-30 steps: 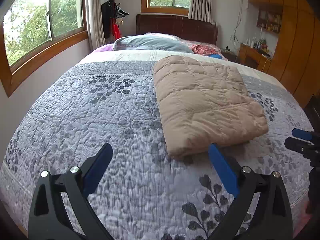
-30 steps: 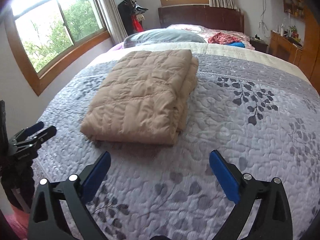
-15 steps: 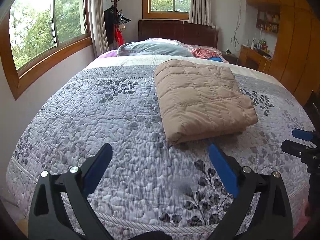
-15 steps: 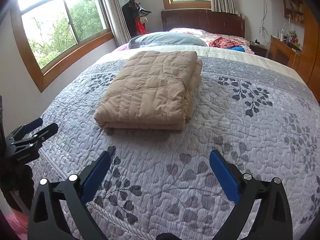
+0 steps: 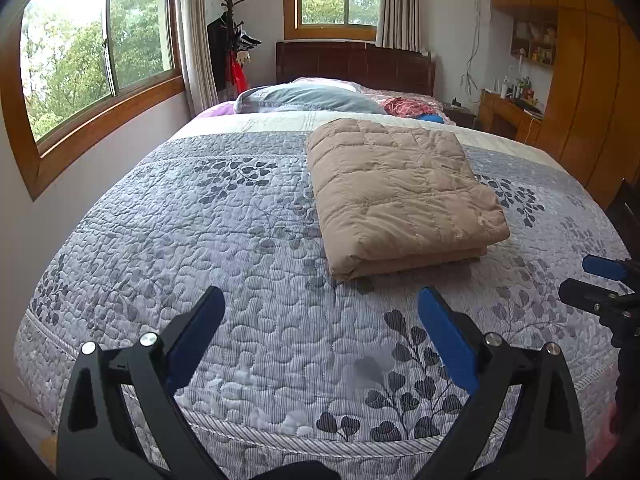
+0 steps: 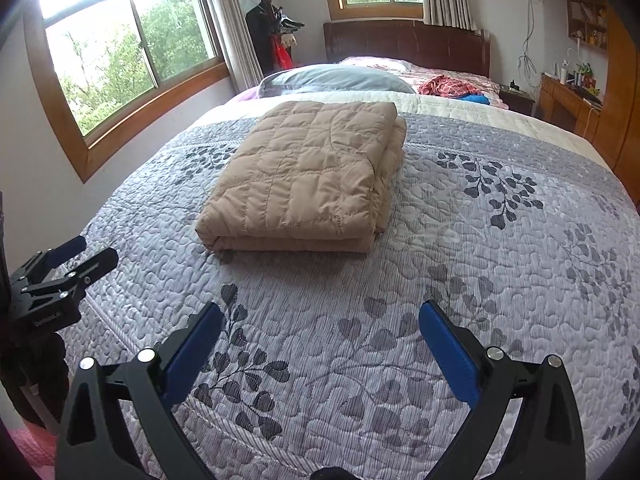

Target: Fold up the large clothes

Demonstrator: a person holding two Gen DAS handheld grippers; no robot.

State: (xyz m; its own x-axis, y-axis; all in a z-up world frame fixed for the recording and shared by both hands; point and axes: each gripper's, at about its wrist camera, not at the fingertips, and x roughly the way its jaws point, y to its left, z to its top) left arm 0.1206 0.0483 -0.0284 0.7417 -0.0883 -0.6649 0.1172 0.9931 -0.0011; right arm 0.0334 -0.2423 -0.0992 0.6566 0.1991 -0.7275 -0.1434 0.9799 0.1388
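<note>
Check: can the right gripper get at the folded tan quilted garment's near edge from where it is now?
Probably yes. The right gripper is open and empty, and only bare bedspread lies between it and the near edge of the folded tan garment. The left gripper sits off to the side, not in its path.

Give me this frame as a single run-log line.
stage: fold done | tan quilted garment: folded, on bedspread | left gripper: open, empty | right gripper: open, empty | contact: none
</note>
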